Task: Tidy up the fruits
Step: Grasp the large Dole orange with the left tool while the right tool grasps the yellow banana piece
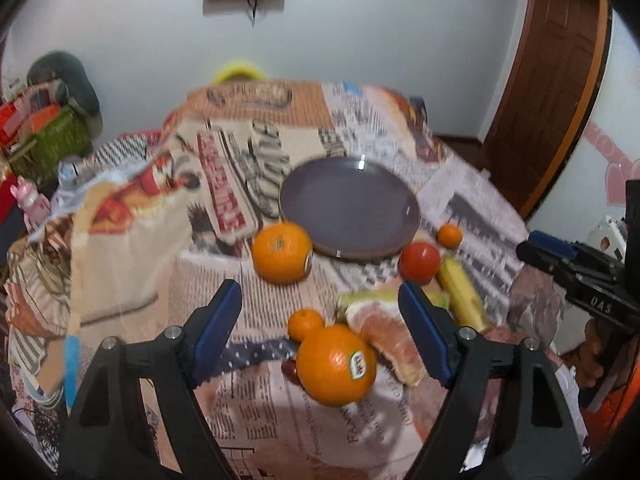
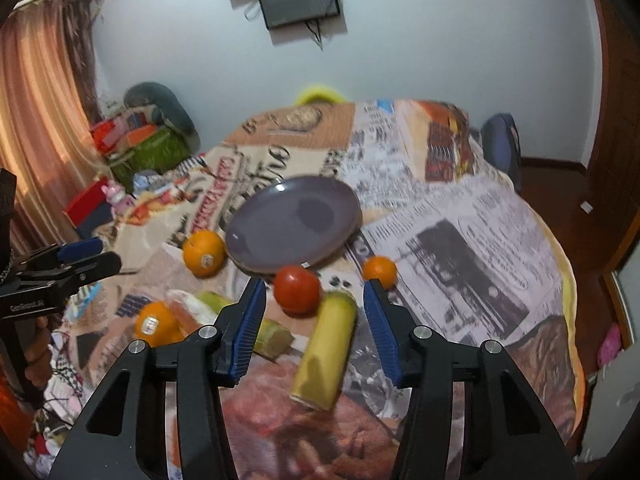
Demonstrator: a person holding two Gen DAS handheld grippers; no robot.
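The left gripper (image 1: 320, 320), jaws spread and empty, hovers above a stickered round orange (image 1: 336, 364) lying on the newsprint-patterned cloth (image 1: 280, 304). The right gripper (image 2: 314, 320), likewise spread, brackets a yellow banana piece (image 2: 324, 354). Beyond, a red tomato (image 2: 297, 289) lies just beside the empty grey ceramic plate (image 2: 294, 224).

Plates: one grey plate (image 1: 349, 208) is counted.
Large oranges: two, one (image 1: 282, 252) left of the plate, one (image 1: 336, 364) nearer.
Small mandarins: two (image 1: 449, 235) (image 1: 305, 323).
Tomatoes: one (image 1: 419, 261).
Bananas: one (image 1: 462, 292).
Grapefruit wedges: one (image 1: 390, 340).
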